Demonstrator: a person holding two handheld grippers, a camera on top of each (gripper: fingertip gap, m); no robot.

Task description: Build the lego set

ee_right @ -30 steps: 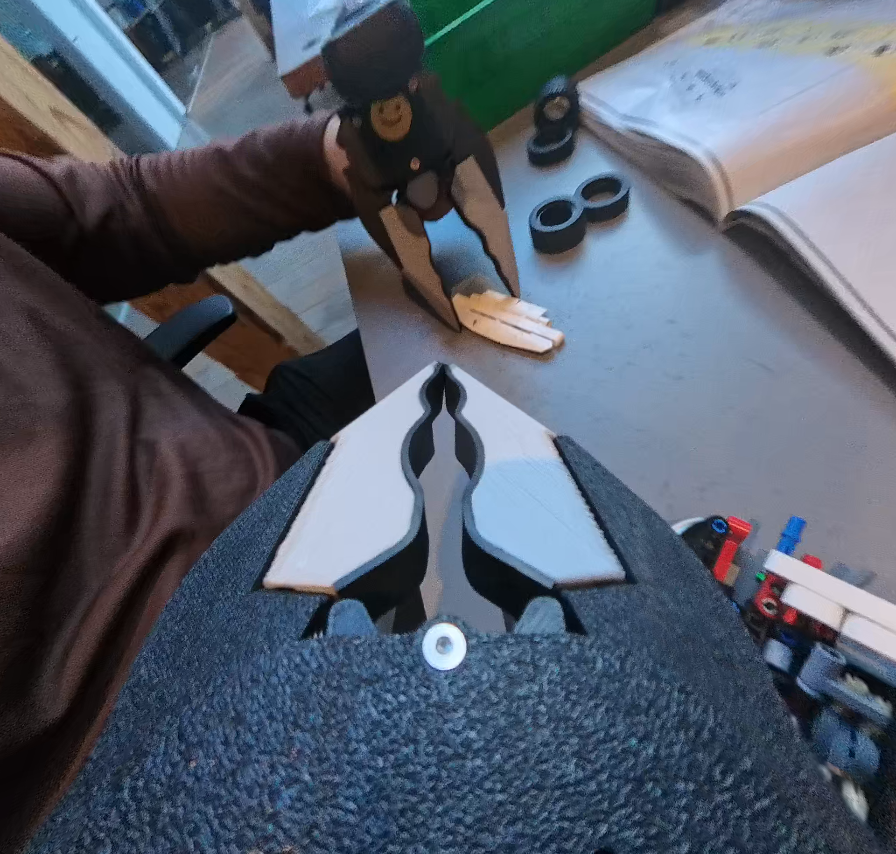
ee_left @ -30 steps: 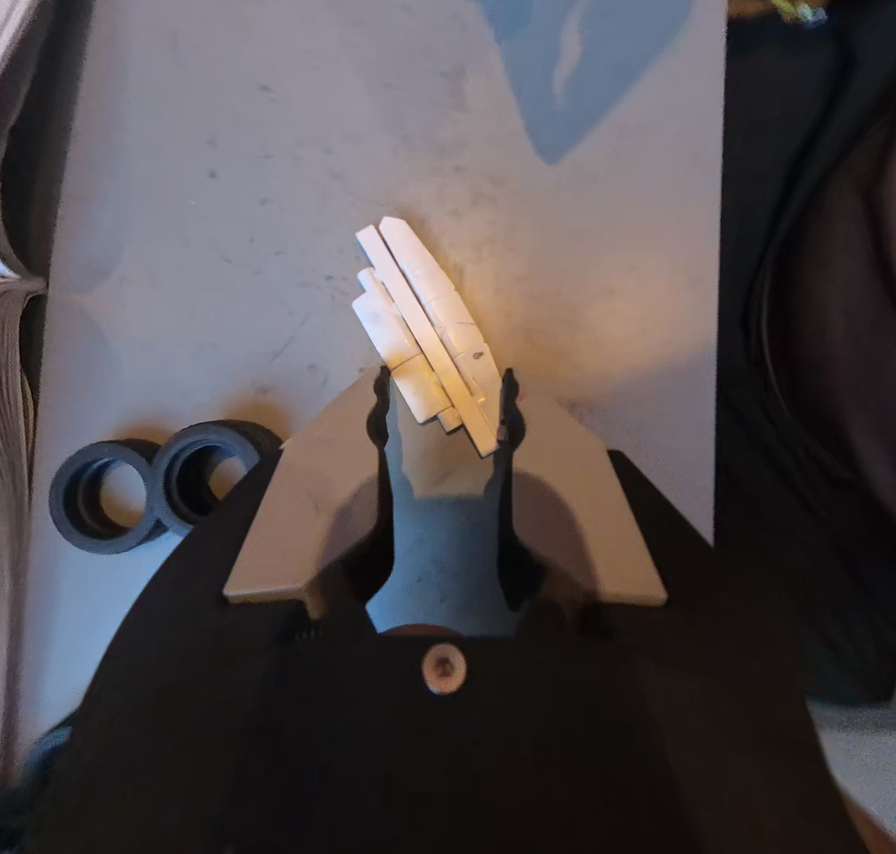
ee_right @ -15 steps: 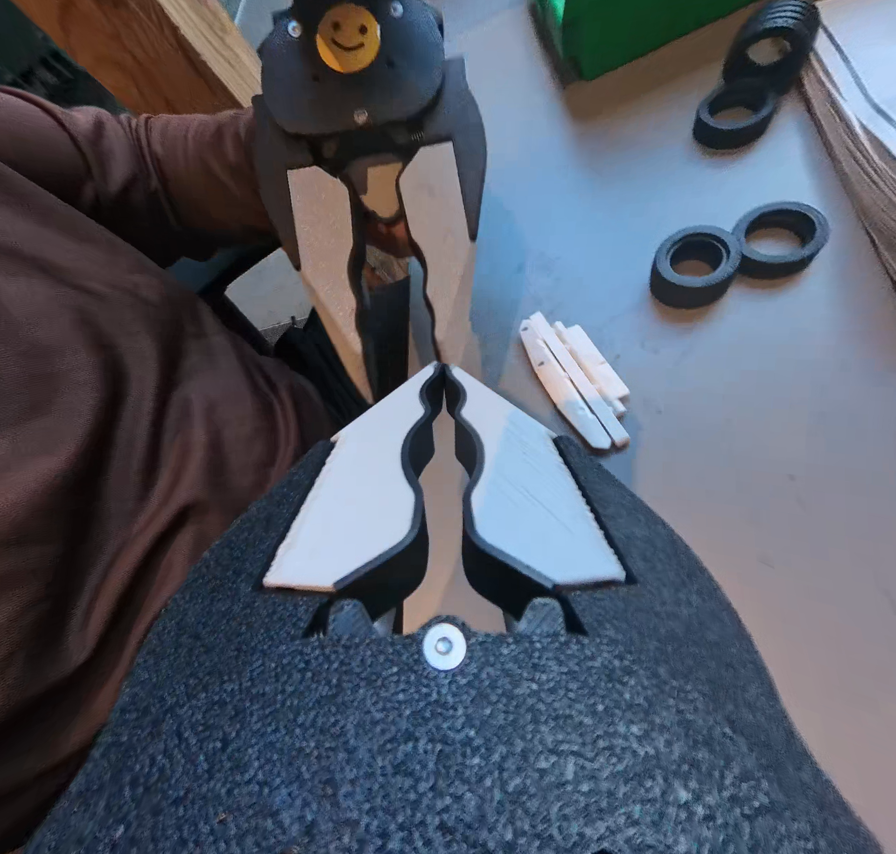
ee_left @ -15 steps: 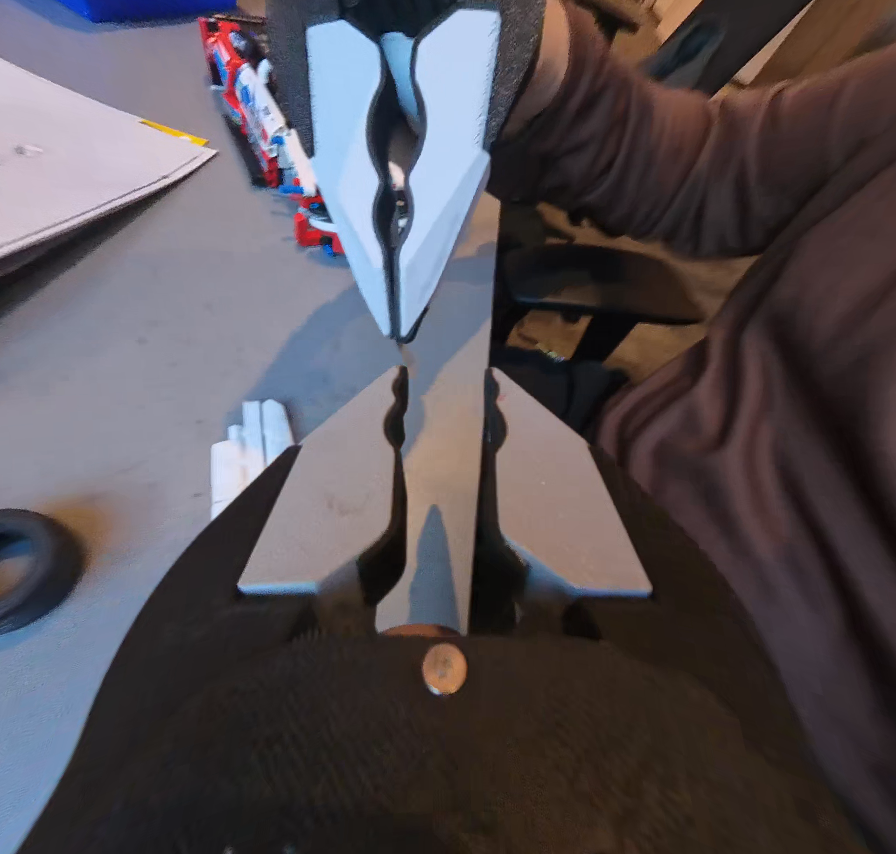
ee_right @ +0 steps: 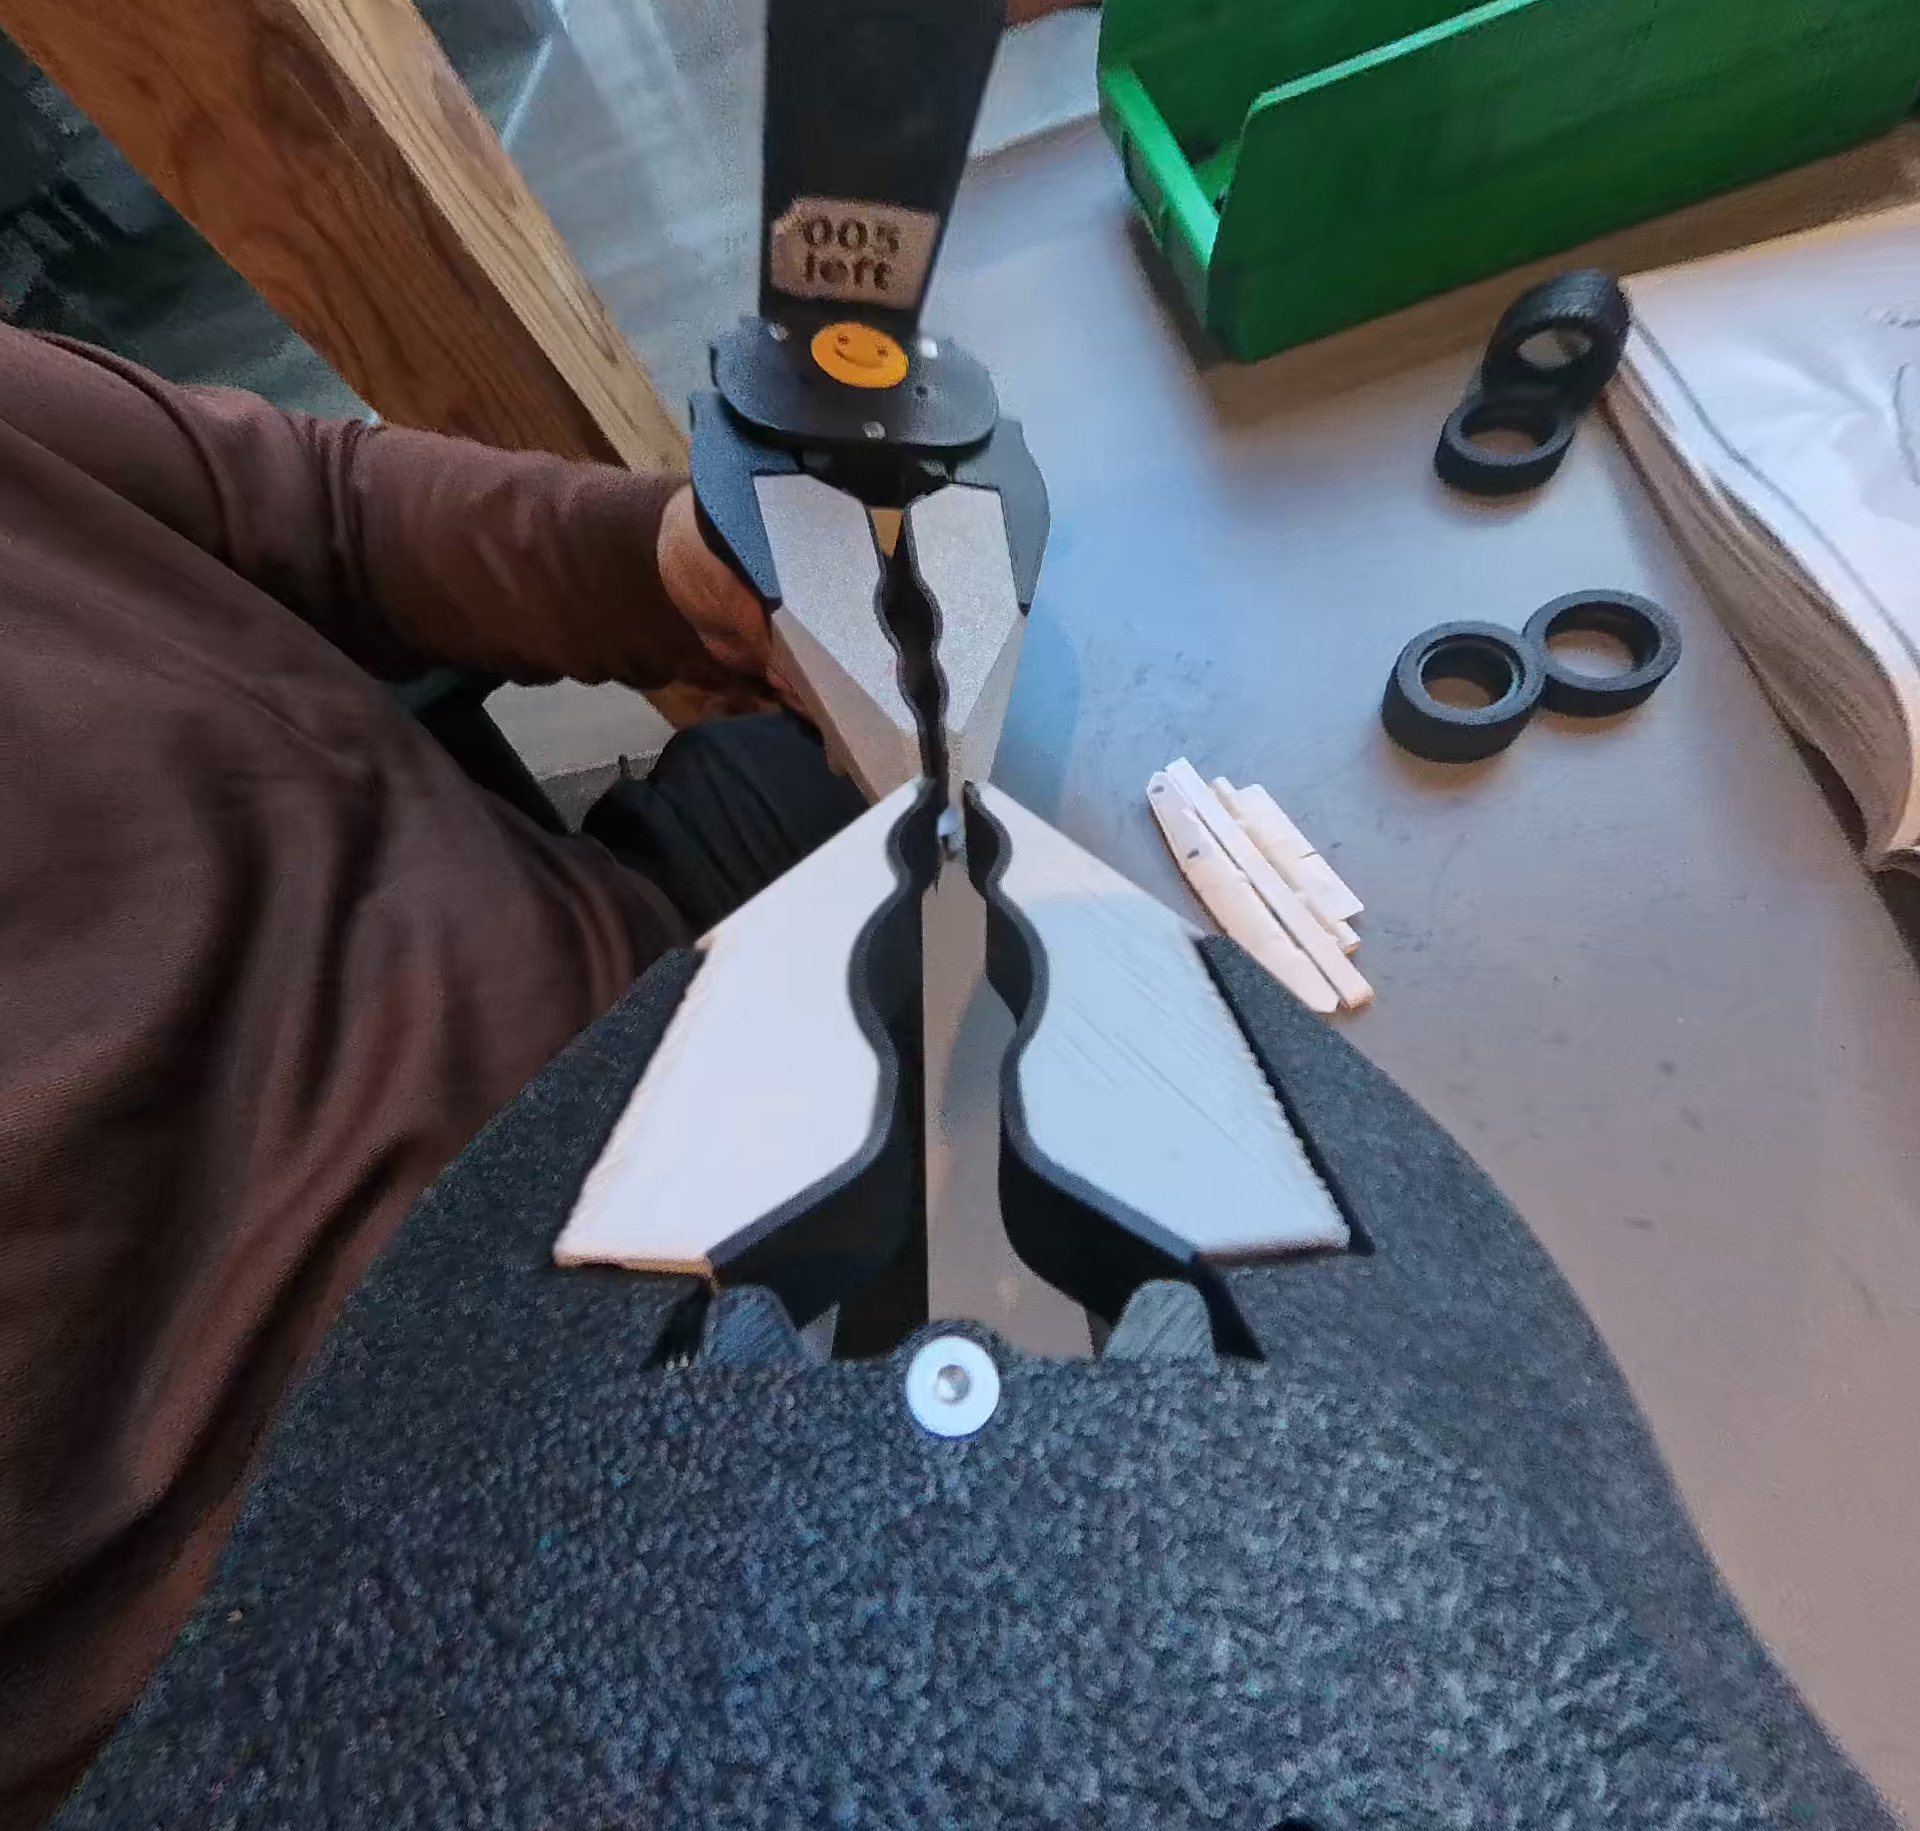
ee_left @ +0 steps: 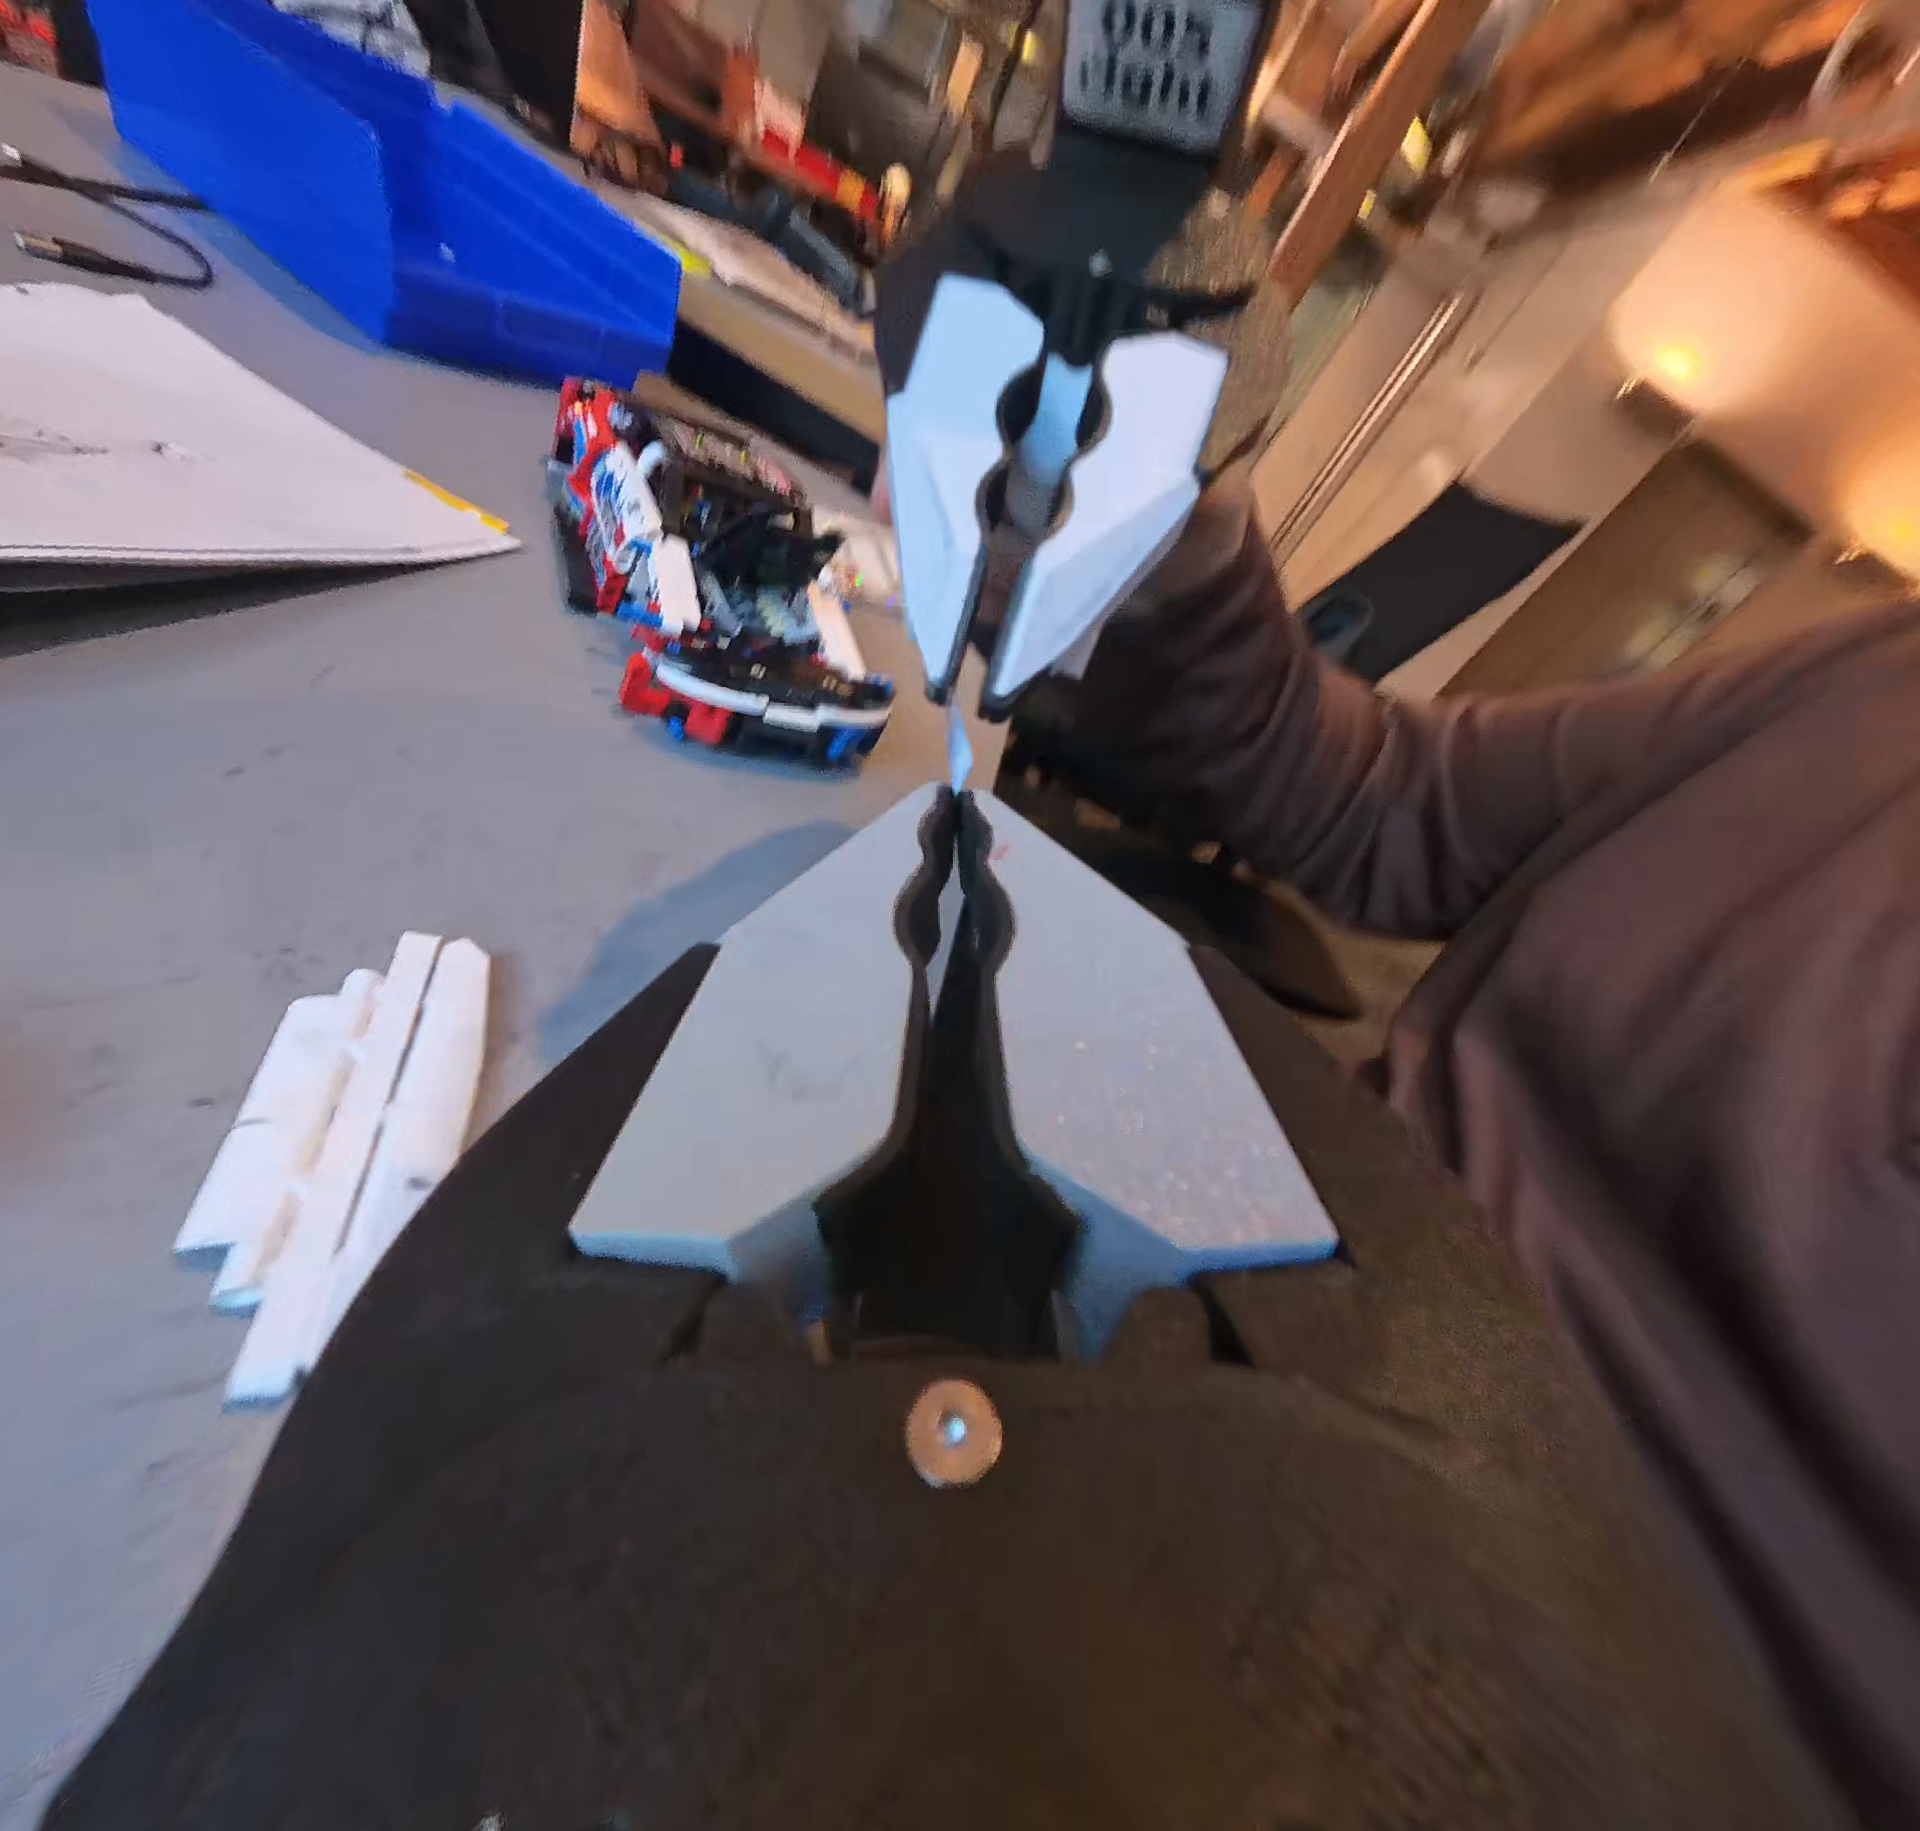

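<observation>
Beside tool (ee_left: 954, 796), white stepped panel (ee_left: 343, 1127).

A grey counter (ee_left: 260, 794) is taking up the near ground, scuffed and matte. A thick wooden post (ee_right: 312, 171) is rising at its edge, with pale glass panels (ee_right: 623, 98) sitting behind it. A slimmer wooden beam (ee_left: 1382, 108) is leaning across the far, blurred part of the room, where warm yellow lamps (ee_left: 1678, 363) are glowing over pale walls. Cooler daylight is falling on the counter.
</observation>
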